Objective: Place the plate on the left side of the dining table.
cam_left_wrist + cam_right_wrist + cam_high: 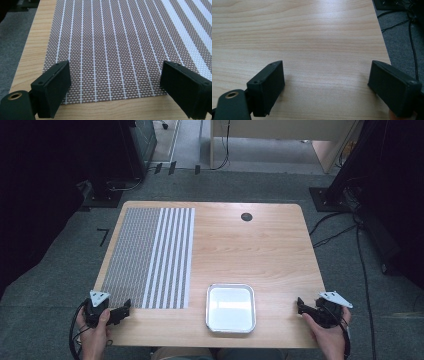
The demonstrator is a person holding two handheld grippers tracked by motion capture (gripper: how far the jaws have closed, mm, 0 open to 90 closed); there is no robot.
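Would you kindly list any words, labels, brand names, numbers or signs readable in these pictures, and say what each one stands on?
None: no readable text on any of these.
Brown woven placemat with white stripes: pattern only.
Shiny rectangular metal tray: plain.
Light wooden table: bare grain, with a dark round grommet, unmarked.
Left gripper and right gripper: plain black jaws, open.

Bare tabletop [250, 250] between placemat [150, 255] and right edge; only metal tray [230, 307] stands at near-centre.
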